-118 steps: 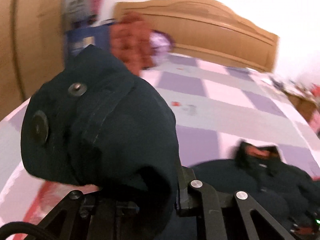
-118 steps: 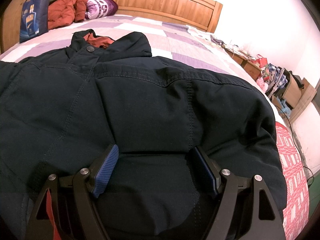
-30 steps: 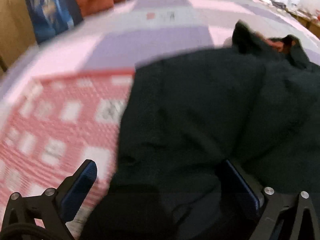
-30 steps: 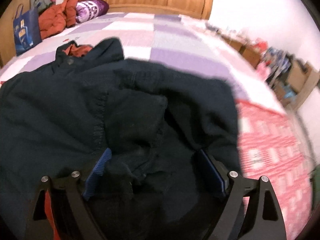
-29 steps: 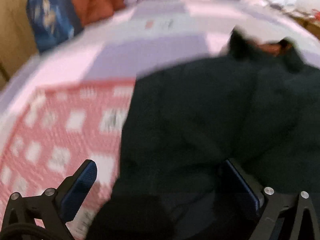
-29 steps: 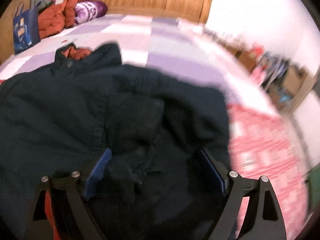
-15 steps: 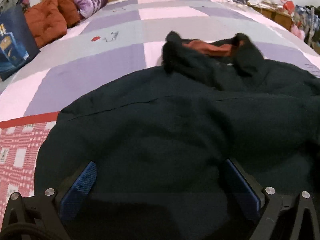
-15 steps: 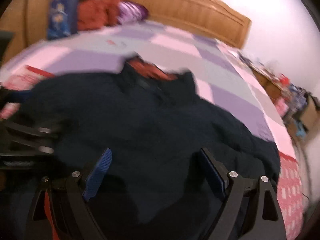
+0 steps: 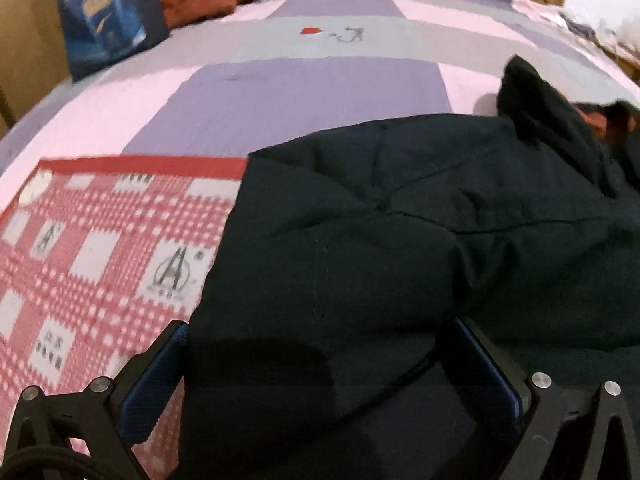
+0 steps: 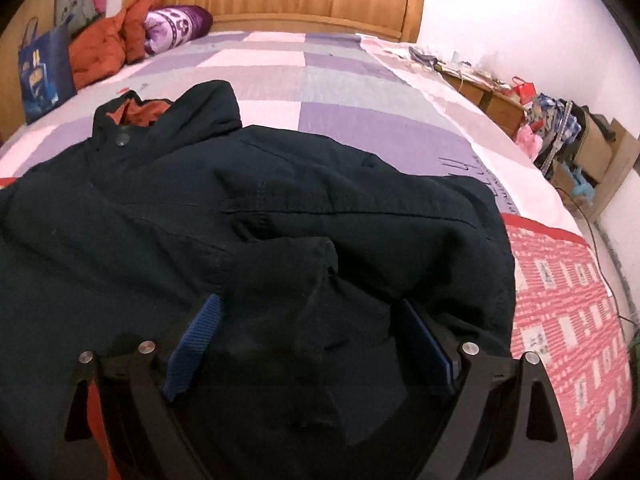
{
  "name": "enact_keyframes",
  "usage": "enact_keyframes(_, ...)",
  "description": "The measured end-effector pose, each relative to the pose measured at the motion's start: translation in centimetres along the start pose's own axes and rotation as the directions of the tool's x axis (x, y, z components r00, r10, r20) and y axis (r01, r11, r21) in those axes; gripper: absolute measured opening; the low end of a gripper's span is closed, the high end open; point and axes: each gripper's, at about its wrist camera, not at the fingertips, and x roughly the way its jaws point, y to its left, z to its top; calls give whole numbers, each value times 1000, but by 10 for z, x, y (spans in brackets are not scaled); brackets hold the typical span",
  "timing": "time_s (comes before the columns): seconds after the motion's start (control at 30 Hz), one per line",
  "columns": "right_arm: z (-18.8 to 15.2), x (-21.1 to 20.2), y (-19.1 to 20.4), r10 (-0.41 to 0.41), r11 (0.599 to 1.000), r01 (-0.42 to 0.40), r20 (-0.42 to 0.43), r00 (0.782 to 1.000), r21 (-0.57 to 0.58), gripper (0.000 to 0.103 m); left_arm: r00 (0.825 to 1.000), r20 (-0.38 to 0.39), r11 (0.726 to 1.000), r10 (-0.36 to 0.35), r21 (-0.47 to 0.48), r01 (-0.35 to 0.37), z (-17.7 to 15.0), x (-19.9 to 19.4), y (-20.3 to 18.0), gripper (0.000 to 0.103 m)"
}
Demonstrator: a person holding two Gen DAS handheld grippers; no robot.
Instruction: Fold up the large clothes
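Observation:
A dark navy jacket (image 9: 420, 240) with an orange lining lies spread on the bed; it also shows in the right wrist view (image 10: 280, 208), with its collar (image 10: 168, 120) toward the headboard. My left gripper (image 9: 320, 344) is open, its jaws wide apart, with the jacket's left edge bulging between them. My right gripper (image 10: 312, 320) is open too, with bunched jacket fabric lying between its blue pads (image 10: 200, 336).
The bed has a purple and pink checked sheet (image 10: 340, 92) and a red checked cloth (image 9: 80, 248) at the foot. A blue bag (image 9: 104, 16), orange clothes (image 10: 104, 48) and a purple pillow (image 10: 176, 26) lie by the wooden headboard (image 10: 280, 0). Clutter and boxes (image 10: 568, 136) stand at the right.
The left view has swung left, so the red checked cloth shows again and the collar sits at far right. The right view has moved back toward the jacket's right side; both grippers stay open.

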Motion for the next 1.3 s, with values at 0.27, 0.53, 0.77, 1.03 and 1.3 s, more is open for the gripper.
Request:
enact_keyframes(0.27,-5,4,6,29,999,-30,29,999,14,94,1000,6,1000,-15,-4,15,-9,6,1,103)
enact_keyframes(0.53,-1,1,2,40,999,-40,4,999,10,95,1000,-9,1000,14,-4,-14,-12,-16,22,103)
enact_keyframes(0.77,3,-60,-4,-59,998,57,97,994,15,94,998,35,998,57,39,-59,-30,-69,43,103)
enact_keyframes(1.03,-15,-109,100,103,978,-76,134,986,-193,94,991,56,969,-119,222,103,-55,-101,-58,103)
enact_keyframes(1.3,-47,-72,40,-36,988,38,18,999,-152,95,991,34,962,-126,250,114,-67,-88,-34,103)
